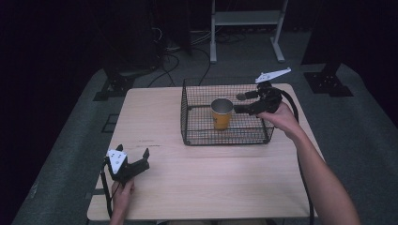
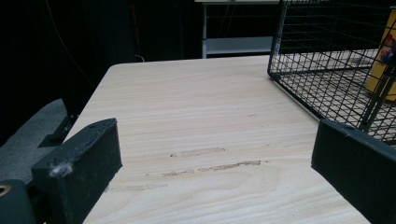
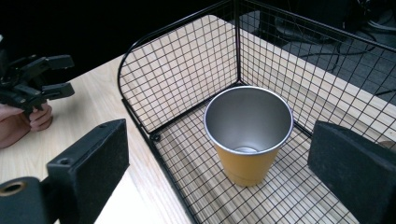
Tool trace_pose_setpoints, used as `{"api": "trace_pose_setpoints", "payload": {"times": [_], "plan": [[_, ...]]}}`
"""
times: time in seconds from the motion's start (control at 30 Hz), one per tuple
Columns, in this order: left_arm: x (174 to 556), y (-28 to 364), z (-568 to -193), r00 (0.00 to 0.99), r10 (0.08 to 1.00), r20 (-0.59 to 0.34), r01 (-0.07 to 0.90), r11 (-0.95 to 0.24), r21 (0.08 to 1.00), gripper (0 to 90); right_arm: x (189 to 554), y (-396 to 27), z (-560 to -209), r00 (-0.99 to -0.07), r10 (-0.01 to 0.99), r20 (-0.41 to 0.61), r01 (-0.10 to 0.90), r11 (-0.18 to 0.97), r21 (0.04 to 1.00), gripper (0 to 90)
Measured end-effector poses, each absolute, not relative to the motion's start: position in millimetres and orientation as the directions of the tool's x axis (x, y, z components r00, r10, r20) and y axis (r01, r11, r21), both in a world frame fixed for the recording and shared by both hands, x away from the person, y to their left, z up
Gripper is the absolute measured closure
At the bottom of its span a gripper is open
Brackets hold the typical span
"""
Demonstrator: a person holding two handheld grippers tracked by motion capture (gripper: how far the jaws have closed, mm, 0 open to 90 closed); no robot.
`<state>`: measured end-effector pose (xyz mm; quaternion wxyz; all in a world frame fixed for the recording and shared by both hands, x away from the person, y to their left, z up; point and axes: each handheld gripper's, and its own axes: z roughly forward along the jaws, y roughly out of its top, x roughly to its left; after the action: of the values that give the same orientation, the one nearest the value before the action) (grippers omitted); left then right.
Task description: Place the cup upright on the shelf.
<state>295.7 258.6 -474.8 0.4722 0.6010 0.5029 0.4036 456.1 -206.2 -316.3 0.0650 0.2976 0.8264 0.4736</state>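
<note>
An orange cup [image 1: 221, 114] with a silver inside stands upright in the black wire basket [image 1: 195, 131] on the wooden table. My right gripper [image 1: 240, 103] hovers over the basket's right side, open, its jaws pointing at the cup and apart from it. In the right gripper view the cup [image 3: 247, 135] sits between and beyond the two open jaws, inside the basket [image 3: 177, 70]. My left gripper [image 1: 133, 157] rests open near the table's front left corner with nothing between its jaws. In the left gripper view the basket [image 2: 327, 70] stands ahead to the right.
The wooden table [image 1: 164, 178] has bare surface left of and in front of the basket. A white metal frame [image 1: 246, 18] stands on the floor behind the table, with cables nearby. The other hand's gripper [image 3: 35, 77] appears far left in the right gripper view.
</note>
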Motion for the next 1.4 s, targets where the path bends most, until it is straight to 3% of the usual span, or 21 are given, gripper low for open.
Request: {"api": "trace_pose_setpoints", "payload": {"times": [0.63, 1.4], "plan": [[295.6, 258.5, -474.8, 0.165, 0.986, 0.01, 0.225, -0.047, 0.973, 0.8, 416.2, -242.0, -337.6, -0.807, 0.548, 0.221, 0.456, 0.338, 0.823, 4.8], [295.5, 258.4, -474.8, 0.166, 0.986, 0.012, 0.225, -0.05, 0.973, 0.8, 384.6, -248.5, -350.3, -0.825, 0.516, 0.23, 0.448, 0.35, 0.823, 6.7]]}}
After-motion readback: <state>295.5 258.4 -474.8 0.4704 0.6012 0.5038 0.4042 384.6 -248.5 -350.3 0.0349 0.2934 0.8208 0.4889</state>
